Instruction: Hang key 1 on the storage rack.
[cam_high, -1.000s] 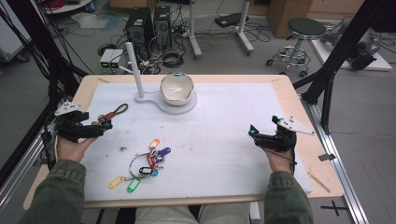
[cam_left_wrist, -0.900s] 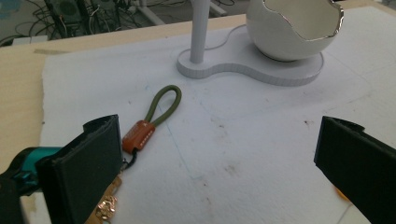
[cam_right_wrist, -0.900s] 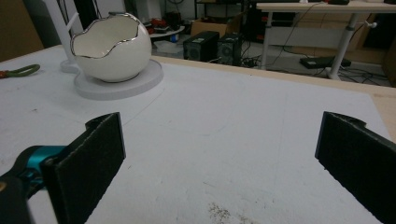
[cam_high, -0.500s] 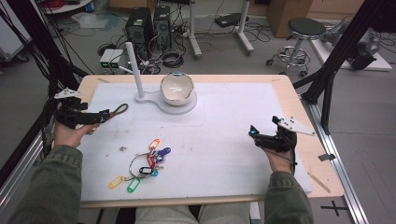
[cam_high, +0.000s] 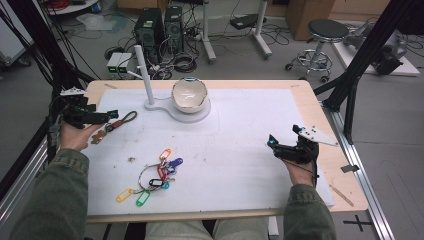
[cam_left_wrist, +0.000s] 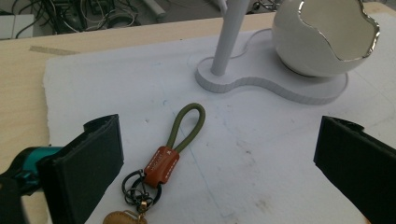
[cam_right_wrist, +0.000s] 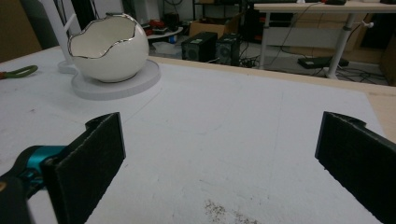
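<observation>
At the worktop's left edge we see the left gripper (cam_high: 102, 116) held low with its jaws spread wide and nothing between them. In the left gripper view its two black pads (cam_left_wrist: 88, 165) stand either side of a keychain (cam_left_wrist: 166, 151) lying flat on the white mat (cam_high: 240, 150): an olive cord loop, a brown leather tab and dark metal rings. That close view brings out the stitching and rings, which the high view reduces to a small streak (cam_high: 117, 122) just off the gripper's tip.

Toward the front edge, left of centre, we count one bunch of keys (cam_high: 157, 175) on a ring with coloured tags; we make out about seven tags, though they overlap and the count may be off.

Near the back edge stands one white stand (cam_high: 192, 112) with a single upright post (cam_high: 145, 75) and one egg-shaped bowl (cam_high: 189, 94) with a jagged silvery rim. The right gripper view shows the bowl's hollow white inside (cam_right_wrist: 107, 44).

By the right edge, the right gripper (cam_high: 274, 145) rests in the person's hand, jaws likewise parted and empty over bare mat.
</observation>
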